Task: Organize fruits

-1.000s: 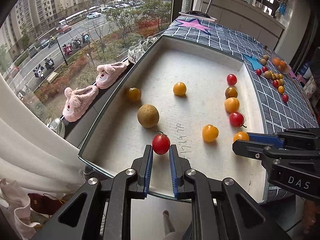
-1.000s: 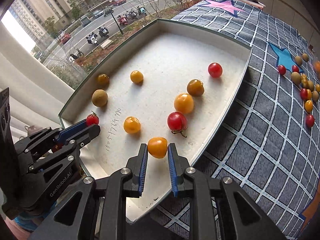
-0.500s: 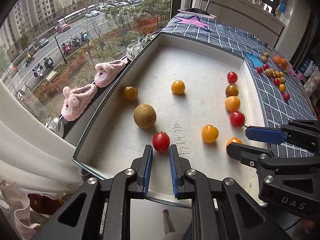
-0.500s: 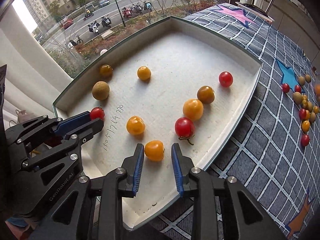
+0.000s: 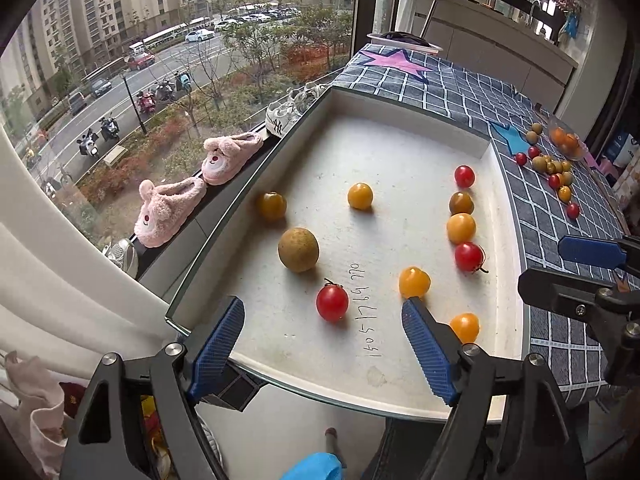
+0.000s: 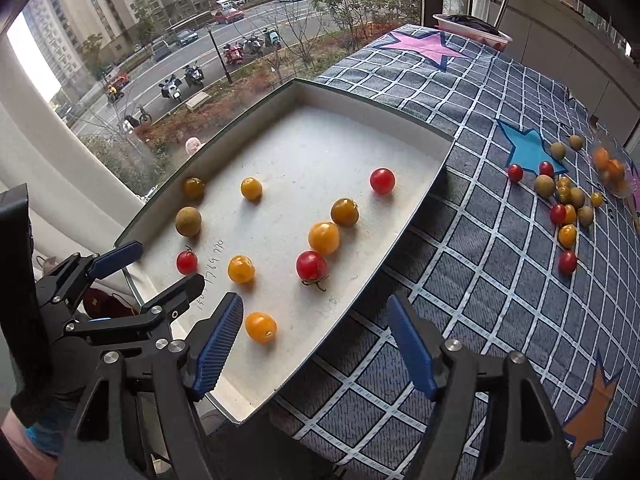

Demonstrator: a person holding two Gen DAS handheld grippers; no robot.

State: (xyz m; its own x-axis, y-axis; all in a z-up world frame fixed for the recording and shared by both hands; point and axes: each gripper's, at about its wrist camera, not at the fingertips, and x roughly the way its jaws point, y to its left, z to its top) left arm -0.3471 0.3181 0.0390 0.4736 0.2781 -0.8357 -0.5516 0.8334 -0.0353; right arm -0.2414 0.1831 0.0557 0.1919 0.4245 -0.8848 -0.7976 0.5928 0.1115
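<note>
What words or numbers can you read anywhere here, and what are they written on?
Handwritten digits on the white tray floor, near the red tomato: roughly "1505176970", scrawled and seen sideways, so some digits are unsure.
"NY" logo on the white sneaker on the window sill.
Parked cars, the bus and the scooters outside: any plates or signs are too small to read.

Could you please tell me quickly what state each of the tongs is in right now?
Left tongs: open, holding nothing, jaws just opened; red cherry tomato lies free between them.
Right tongs: open, empty, jaws just opened.
</note>
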